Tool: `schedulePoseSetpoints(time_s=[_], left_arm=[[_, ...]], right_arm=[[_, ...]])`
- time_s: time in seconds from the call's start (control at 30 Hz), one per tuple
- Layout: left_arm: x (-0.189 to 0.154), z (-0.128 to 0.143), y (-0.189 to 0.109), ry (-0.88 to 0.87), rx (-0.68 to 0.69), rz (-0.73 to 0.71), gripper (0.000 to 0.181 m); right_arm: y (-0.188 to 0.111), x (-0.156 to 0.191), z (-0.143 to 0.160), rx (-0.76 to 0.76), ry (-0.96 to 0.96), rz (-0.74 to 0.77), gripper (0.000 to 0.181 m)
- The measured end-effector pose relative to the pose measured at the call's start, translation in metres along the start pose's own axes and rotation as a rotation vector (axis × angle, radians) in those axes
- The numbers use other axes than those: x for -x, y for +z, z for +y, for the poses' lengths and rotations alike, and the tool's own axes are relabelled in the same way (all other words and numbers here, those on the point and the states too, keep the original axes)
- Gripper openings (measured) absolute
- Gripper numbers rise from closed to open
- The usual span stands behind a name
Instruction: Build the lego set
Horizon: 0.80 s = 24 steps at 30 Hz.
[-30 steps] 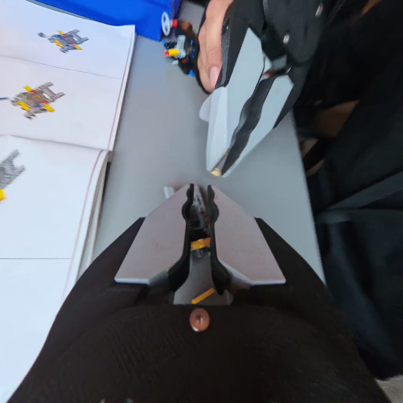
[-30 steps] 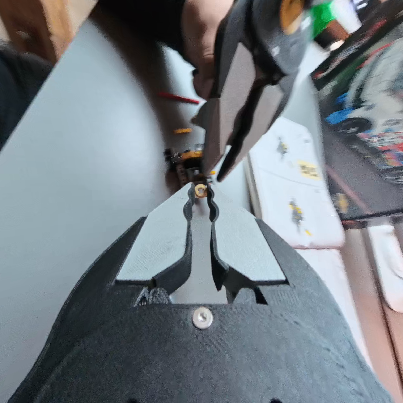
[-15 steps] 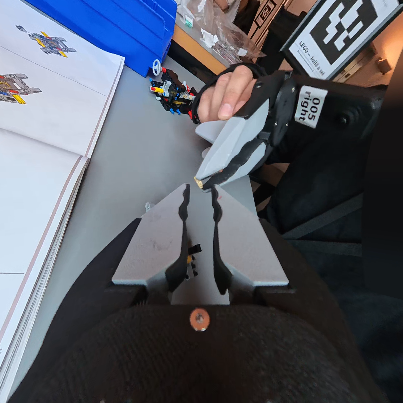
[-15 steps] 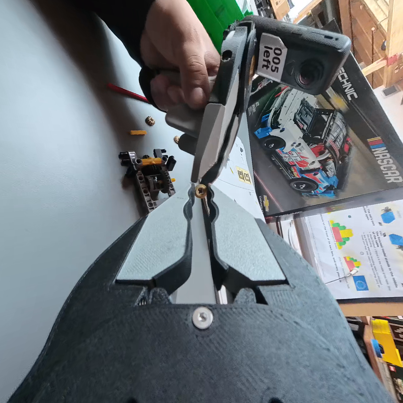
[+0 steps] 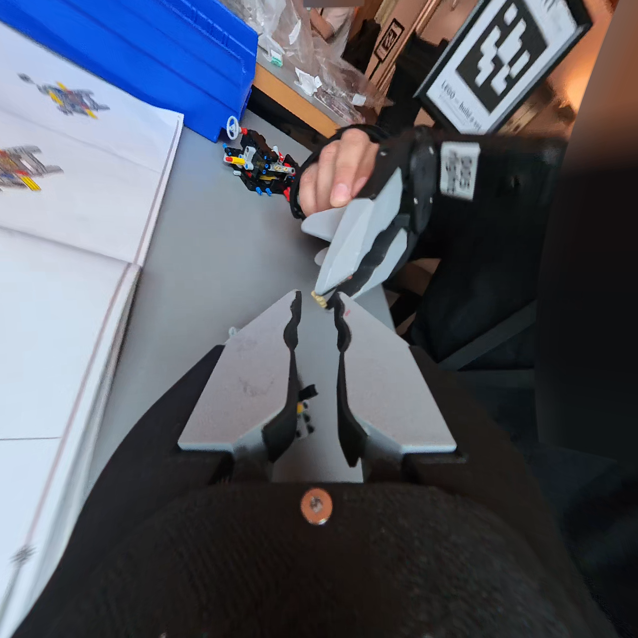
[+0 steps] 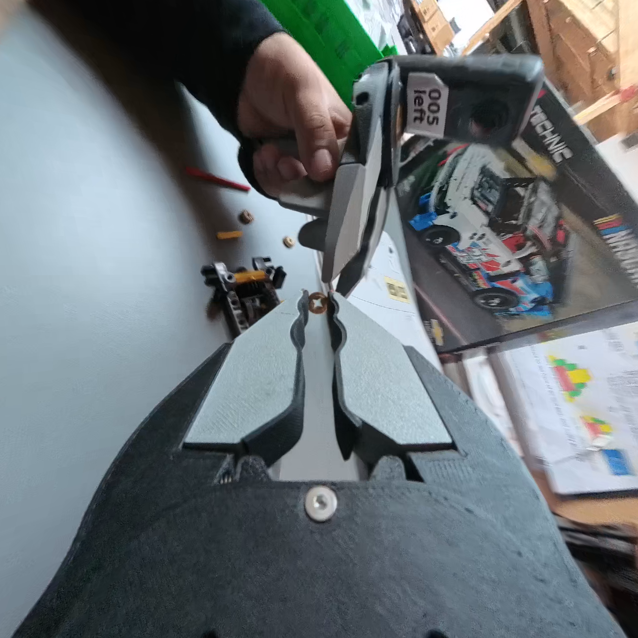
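Right gripper (image 6: 317,303): clenched on a small tan gear (image 6: 317,304), pinched at the very tips, cross-shaped axle hole facing back along the fingers. Same gear visible in the left wrist view (image 5: 319,299), held just ahead of the left gripper's tips.

Left gripper (image 5: 317,299): released, jaws parted, nothing between the tips. Tips almost touching the right gripper's tips, meeting at an angle above the table.

Critical relation: gear directly between the two sets of tips, bore axis in line with the right gripper's fingers. Grey-and-black sub-assembly with yellow axle (image 6: 247,295) lying flat on the table, below and to the left of the right gripper's tips, long axis running roughly toward the right gripper. Likely next step: seating the gear on an axle of that sub-assembly, or a transfer to the left gripper; not determinable from these views.

Second sub-assembly (image 5: 260,165), black with red and blue pins, farther off beside the blue bin (image 5: 138,58).

Loose parts beyond: two tan gears (image 6: 245,216), yellow pin (image 6: 229,235), red axle (image 6: 217,179).

Surface: smooth grey table (image 6: 86,241). Open instruction booklet (image 5: 86,172) along the left gripper's side. Set box (image 6: 518,241) and green bin (image 6: 328,38) behind.
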<state>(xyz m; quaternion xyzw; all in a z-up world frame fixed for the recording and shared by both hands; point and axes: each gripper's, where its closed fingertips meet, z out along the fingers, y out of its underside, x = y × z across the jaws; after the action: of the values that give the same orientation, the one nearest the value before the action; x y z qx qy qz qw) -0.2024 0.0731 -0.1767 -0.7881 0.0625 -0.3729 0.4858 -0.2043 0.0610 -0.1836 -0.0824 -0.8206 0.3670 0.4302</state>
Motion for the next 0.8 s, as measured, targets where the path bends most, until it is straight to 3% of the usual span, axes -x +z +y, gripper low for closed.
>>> schedulePoseSetpoints(time_s=[0.13, 0.3, 0.5, 0.8], left_arm=[[0.018, 0.01, -0.011, 0.422, 0.113, -0.248, 0.021], [-0.009, 0.011, 0.0, 0.781, 0.092, -0.276, 0.013], [-0.018, 0.023, 0.014, 0.832, 0.138, -0.243, 0.01], [-0.021, 0.028, 0.027, 0.833, 0.168, -0.244, 0.002]], right_arm=[[-0.003, -0.002, -0.004, -0.14, 0.427, -0.237, 0.006], [-0.012, 0.01, -0.001, -0.217, 0.85, -0.661, 0.007], [-0.019, 0.02, -0.003, -0.249, 1.072, -0.929, 0.007], [-0.018, 0.029, -0.007, -0.236, 1.144, -1.03, 0.007]])
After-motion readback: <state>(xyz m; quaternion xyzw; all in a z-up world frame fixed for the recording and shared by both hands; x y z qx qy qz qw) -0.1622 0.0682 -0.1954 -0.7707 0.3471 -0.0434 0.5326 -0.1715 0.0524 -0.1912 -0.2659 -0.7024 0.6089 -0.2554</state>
